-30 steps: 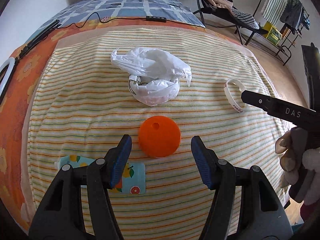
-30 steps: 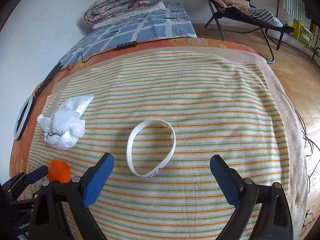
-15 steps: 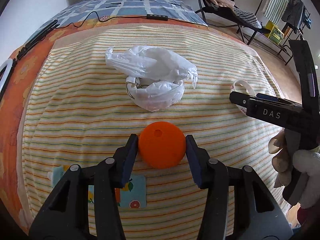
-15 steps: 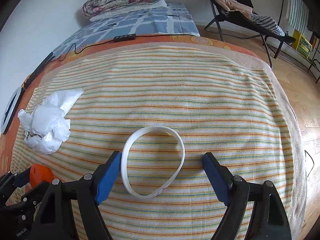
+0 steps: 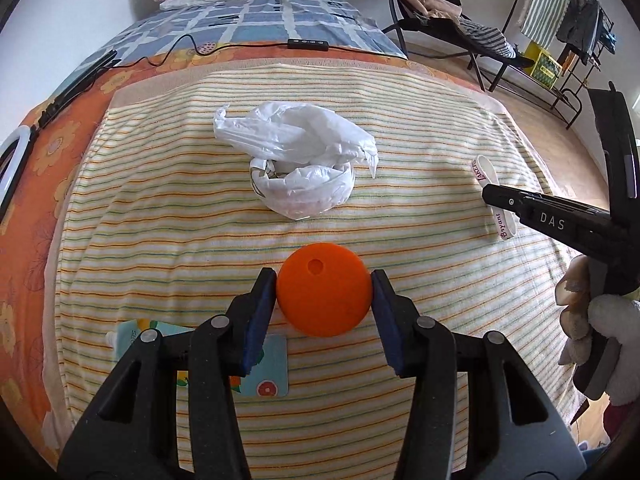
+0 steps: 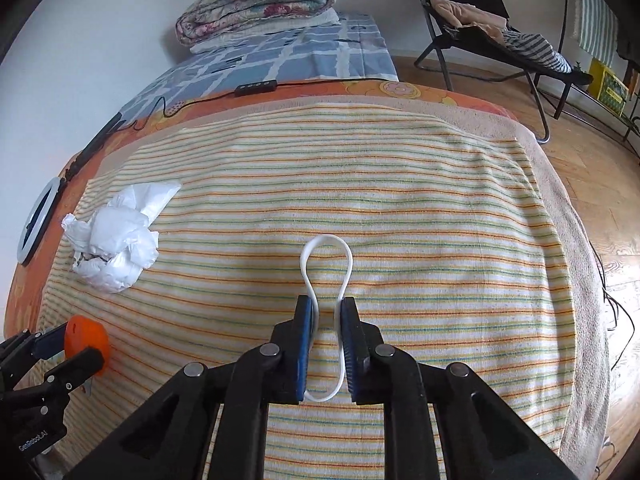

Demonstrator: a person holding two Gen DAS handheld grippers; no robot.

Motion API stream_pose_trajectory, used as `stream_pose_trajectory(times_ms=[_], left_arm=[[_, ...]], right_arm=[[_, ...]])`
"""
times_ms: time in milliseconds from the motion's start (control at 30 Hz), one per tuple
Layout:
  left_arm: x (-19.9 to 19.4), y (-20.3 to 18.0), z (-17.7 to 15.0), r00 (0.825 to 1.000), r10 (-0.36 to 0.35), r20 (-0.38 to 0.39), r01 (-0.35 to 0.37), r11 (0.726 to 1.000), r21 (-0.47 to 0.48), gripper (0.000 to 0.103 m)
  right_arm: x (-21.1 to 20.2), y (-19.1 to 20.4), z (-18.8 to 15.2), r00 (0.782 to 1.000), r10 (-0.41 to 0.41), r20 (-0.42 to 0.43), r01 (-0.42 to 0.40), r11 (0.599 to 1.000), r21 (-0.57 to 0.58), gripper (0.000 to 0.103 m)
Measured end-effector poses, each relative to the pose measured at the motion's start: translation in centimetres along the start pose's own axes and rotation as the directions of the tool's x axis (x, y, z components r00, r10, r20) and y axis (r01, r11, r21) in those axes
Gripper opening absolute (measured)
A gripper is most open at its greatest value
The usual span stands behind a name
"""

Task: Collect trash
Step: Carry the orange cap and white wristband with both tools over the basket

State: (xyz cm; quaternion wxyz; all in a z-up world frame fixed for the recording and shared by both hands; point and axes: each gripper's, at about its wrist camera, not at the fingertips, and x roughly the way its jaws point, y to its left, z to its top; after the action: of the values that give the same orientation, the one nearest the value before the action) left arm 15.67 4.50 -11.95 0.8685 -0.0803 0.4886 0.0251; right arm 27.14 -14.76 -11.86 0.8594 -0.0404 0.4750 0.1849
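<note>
Left gripper [image 5: 324, 300] pinches the orange ball [image 5: 323, 289] across its widest part, so it can't roll off the striped bed cover [image 6: 400, 184]. Right gripper [image 6: 325, 344] squeezes the white wristband [image 6: 326, 268] flat into a figure-eight. Both sit low on the cover; the bag-lined bin [image 5: 301, 178] just beyond the ball is the likely drop point.

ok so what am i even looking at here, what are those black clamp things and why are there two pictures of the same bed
No robot here: a person holds a black hand tool in each hand, each ending in a two-finger claw with blue pads. A wide-angle camera sits on each tool and looks forward along its fingers, so each picture is one tool's own view.

The left claw is shut on an orange disc. The right claw pinches a white wristband, squeezing it narrow.

Both work over a striped towel spread on the bed. On it sits a small bin lined with a white plastic bag, probably where the trash goes. A colourful fruit-print packet lies under the left tool.
</note>
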Motion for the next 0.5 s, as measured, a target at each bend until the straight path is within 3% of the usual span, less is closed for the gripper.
stream_pose_trajectory(times_ms=[500], left_arm=[[-6.5,-1.1,-2.2,0.998,-0.023,0.055,0.023,1.0,0.003,0.049]], right_arm=[[-8.3,1.5,-3.6,0.997,0.046,0.061,-0.04,0.995,-0.096,0.012]])
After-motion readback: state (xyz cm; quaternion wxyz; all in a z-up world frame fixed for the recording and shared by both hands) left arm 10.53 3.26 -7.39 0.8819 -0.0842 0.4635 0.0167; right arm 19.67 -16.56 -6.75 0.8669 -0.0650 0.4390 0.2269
